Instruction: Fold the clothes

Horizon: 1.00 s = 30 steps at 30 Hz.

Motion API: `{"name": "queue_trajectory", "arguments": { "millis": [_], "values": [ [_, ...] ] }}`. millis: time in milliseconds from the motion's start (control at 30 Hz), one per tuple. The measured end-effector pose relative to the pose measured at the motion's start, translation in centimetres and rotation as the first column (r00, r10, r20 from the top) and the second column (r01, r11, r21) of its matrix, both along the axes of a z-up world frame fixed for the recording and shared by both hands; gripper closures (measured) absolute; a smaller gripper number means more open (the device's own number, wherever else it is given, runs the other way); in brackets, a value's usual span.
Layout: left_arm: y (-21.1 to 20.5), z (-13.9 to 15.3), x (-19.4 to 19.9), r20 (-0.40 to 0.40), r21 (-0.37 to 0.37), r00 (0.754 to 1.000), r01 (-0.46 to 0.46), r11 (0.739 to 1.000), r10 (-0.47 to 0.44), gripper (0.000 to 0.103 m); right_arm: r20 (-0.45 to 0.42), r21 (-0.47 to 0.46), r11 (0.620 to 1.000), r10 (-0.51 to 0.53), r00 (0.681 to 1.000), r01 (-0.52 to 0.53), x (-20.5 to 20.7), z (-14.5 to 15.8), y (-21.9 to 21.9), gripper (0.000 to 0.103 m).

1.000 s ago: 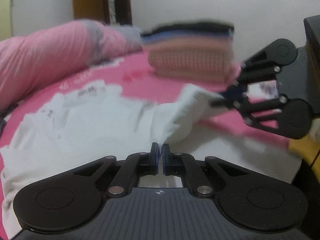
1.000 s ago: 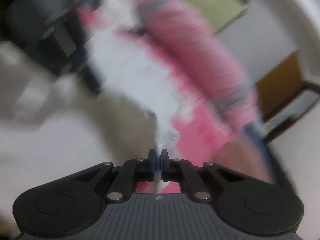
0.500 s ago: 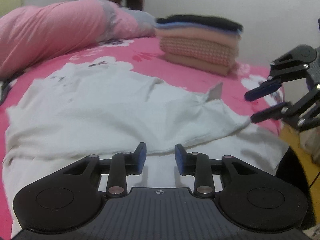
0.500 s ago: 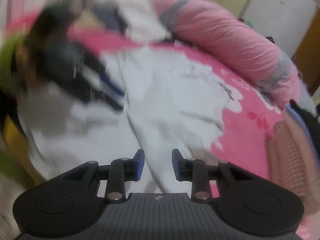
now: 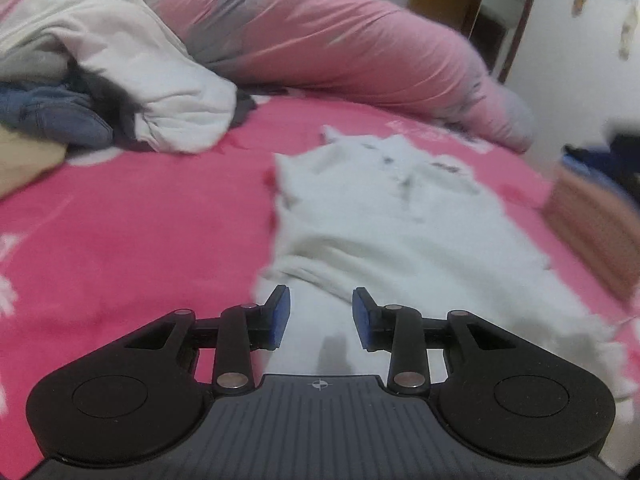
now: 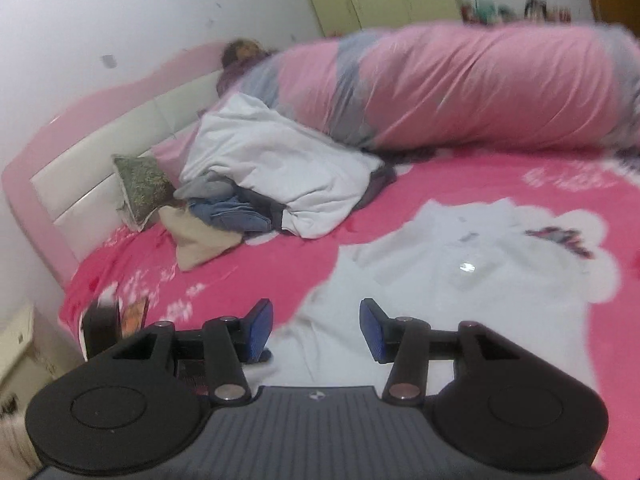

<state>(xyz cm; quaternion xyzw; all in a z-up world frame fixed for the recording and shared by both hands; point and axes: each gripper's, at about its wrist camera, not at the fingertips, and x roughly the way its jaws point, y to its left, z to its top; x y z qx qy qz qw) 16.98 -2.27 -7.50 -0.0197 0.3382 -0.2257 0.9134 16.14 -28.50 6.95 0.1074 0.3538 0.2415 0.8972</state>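
While I hover: one white shirt (image 5: 400,232), lying flat, blurred
Tongs: left gripper (image 5: 320,316) spread, empty; right gripper (image 6: 316,330) opening, empty

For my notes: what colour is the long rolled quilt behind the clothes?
Pink with grey bands; right wrist view shows it best.

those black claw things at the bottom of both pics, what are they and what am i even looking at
Each is a handheld two-finger gripper with a fisheye camera looking along its fingers; a person holds one in each hand. One picture is from the left gripper, the other from the right gripper. Both look across a bed with a pink sheet. A white shirt lies spread on it, waiting to be folded. Behind it are a heap of unfolded clothes and a rolled pink duvet. Neither gripper holds anything: the left is open, and the right's jaws are opening with nothing pinched between them.
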Motion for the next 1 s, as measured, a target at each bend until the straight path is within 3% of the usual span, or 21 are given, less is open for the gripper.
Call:
{"name": "queue_trajectory", "arguments": {
  "millis": [100,200,367,433,500,533,567,633,767,1000],
  "values": [
    [-0.6,-1.2,1.1,0.023,0.052,0.999,0.025,0.998,-0.026,0.069,-0.104,0.002,1.000,-0.003,0.995,0.003,6.8,-2.9,3.0,0.053],
    [-0.7,-2.3,1.6,0.039,0.055,0.998,0.049,0.997,-0.051,0.069,-0.168,-0.036,0.999,-0.015,0.986,0.009,11.7,-6.2,6.3,0.053],
    [-0.3,-3.6,1.7,0.062,0.037,0.995,0.079,0.996,-0.081,0.072,-0.176,-0.151,0.988,-0.022,0.984,-0.004,16.8,-10.7,10.8,0.053],
    [0.4,-3.9,2.0,0.045,-0.013,0.996,0.074,0.997,-0.074,0.082,-0.176,-0.195,0.981,-0.026,0.984,-0.009,18.3,-12.2,12.1,0.054],
    [1.2,-4.1,2.4,0.019,-0.058,0.999,0.051,0.997,-0.050,0.092,-0.181,-0.231,0.973,-0.029,0.983,-0.014,19.4,-13.5,12.9,0.062],
    [1.6,-4.2,2.7,0.002,-0.085,0.999,0.037,0.996,-0.037,0.094,-0.189,-0.239,0.971,-0.031,0.981,-0.016,19.8,-14.1,13.1,0.080],
    [2.1,-4.4,2.9,-0.018,-0.115,1.000,0.020,0.993,-0.022,0.096,-0.185,-0.232,0.973,-0.039,0.982,-0.005,19.8,-14.3,12.9,0.100],
    [2.7,-4.5,3.2,-0.043,-0.152,0.999,-0.009,0.988,0.002,0.098,-0.150,-0.183,0.982,-0.066,0.986,0.038,19.5,-14.2,12.0,0.101],
    [2.7,-4.4,2.9,-0.025,-0.143,1.000,-0.020,0.990,0.016,0.098,-0.066,-0.020,0.993,-0.116,0.991,0.115,18.2,-13.0,9.4,0.103],
    [2.8,-4.3,2.8,-0.019,-0.143,1.000,-0.015,0.990,0.013,0.099,-0.019,0.152,0.961,-0.232,0.972,0.233,18.1,-13.3,6.6,0.103]
  ]
}}
